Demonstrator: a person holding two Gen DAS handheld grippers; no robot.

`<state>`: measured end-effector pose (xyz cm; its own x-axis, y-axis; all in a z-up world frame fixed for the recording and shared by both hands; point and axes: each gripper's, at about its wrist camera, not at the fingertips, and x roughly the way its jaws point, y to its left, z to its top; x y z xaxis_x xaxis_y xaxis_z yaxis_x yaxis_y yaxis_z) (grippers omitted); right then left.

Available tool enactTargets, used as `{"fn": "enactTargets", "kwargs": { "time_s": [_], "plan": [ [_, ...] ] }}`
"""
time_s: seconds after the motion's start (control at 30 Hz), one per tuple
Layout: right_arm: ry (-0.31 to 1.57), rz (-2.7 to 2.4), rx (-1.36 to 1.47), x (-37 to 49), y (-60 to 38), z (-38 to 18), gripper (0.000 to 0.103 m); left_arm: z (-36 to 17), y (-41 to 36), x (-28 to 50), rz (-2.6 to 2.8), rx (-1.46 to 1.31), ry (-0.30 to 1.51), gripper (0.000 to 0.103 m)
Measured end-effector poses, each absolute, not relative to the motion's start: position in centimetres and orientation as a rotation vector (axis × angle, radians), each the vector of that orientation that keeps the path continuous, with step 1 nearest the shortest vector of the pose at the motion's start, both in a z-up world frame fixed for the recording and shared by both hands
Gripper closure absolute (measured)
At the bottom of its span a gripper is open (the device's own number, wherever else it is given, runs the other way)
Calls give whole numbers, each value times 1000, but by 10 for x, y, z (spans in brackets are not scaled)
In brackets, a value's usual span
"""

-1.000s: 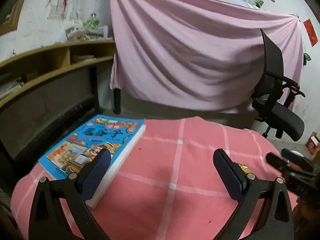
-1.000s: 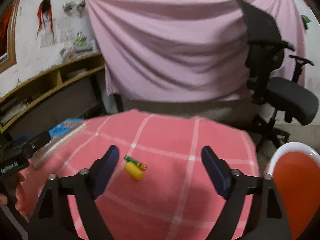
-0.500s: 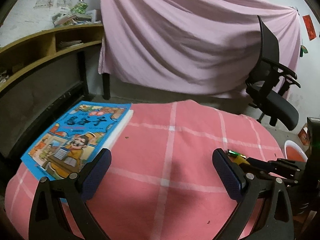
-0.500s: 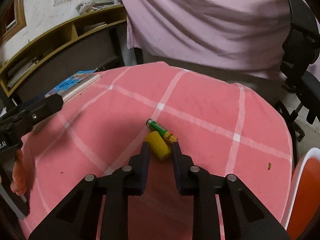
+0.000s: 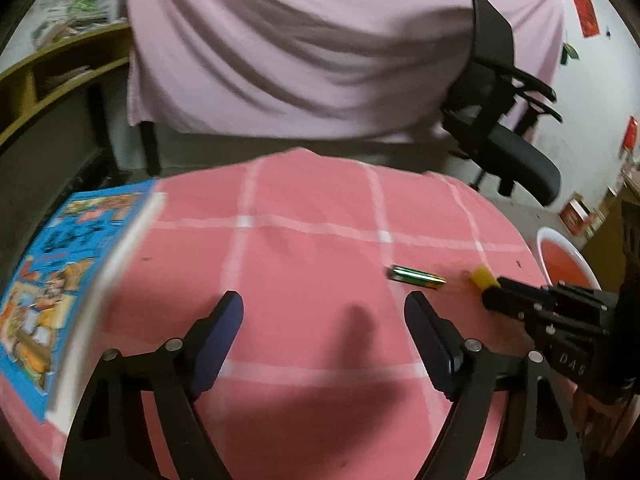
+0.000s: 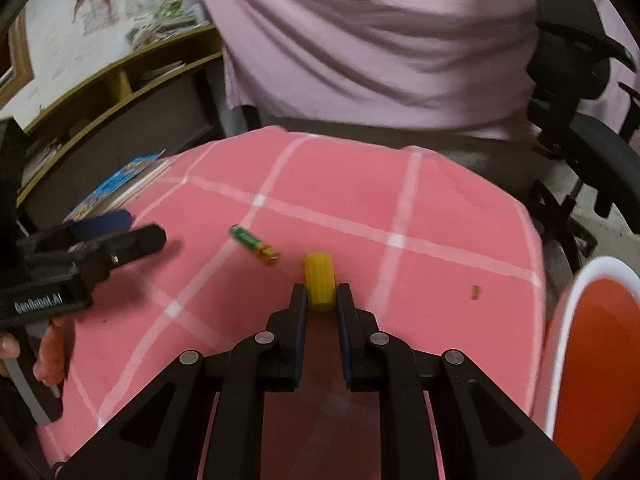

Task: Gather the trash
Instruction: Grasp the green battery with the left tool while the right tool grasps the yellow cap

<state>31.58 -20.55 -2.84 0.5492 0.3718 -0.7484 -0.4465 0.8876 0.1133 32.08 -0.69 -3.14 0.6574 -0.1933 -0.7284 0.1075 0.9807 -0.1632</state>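
Our right claw [image 6: 322, 300] clamps the yellow cap [image 6: 319, 280] — not yet binned — while our left claw [image 5: 324, 318], narrowing but empty, nears the battery [image 5: 416, 277] at two o'clock.

A pink cloth with a white grid [image 5: 304, 248] covers the table. On its left side lies a blue picture book [image 5: 68, 264], cover up, its far corner near the table's edge; in the right wrist view the same book [image 6: 120, 184] shows at the left. Behind the table hangs a large pale pink sheet [image 5: 320, 48] in loose folds. A black office chair [image 5: 504, 120] stands to the right, in front of the sheet. On the left runs a wooden shelf unit [image 6: 120, 88] with papers in its compartments. Red papers [image 5: 584, 20] are stuck on the white wall at right.
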Motion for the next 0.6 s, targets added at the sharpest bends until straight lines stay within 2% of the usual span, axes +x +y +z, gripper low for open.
{"fn": "enactTargets", "kwargs": {
  "time_s": [0.3,0.6],
  "plan": [
    [877,453,-51,322,-228,-29,91,-38,-51,346,-278,-1,890,49],
    [892,462,-37,325,-230,-32,91,-46,-76,360,-295,76,912,52]
  ]
}}
